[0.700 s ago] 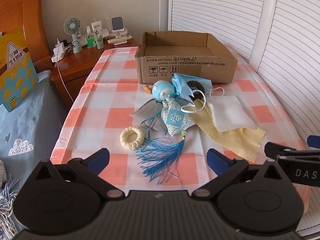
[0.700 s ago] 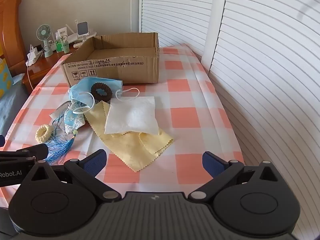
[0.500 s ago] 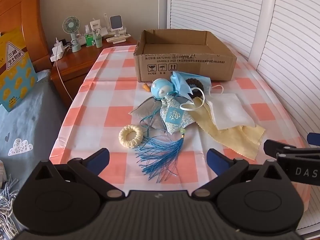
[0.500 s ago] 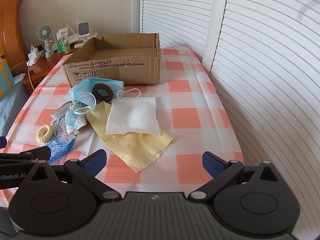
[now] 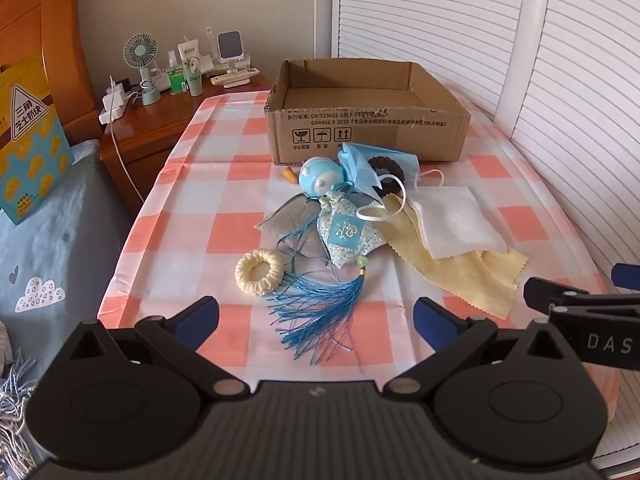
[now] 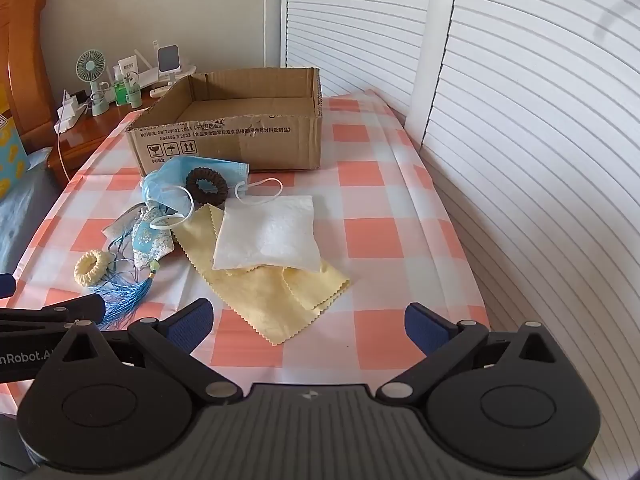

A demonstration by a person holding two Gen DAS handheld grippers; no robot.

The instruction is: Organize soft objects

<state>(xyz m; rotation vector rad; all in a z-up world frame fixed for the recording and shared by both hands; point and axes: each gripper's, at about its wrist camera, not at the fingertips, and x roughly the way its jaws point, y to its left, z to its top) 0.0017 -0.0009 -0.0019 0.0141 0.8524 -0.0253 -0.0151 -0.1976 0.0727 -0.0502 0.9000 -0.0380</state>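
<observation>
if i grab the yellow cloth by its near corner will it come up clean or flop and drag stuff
Likely floppy: the yellow cloth lies thin, flat and folded over itself. It would probably drape from the fingers. The white pouch rests on its far part, so lifting may drag or tip that pouch.

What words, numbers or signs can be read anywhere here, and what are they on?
"GB/T29601 2013" and "GB4806.9 2023": cardboard box, front wall; the Chinese print after them is too small to read.
Three handling symbols (fragile glass, umbrella, up arrows): same wall; captions beneath unreadable.
"三角芝士奶块": yellow bag, in its triangle sign; small print lower down is blurred.
"DAS": right gripper, cut off by the frame.
"nRobot.A": left gripper, cut off.
Bottle labels on the nightstand: too small.
</observation>
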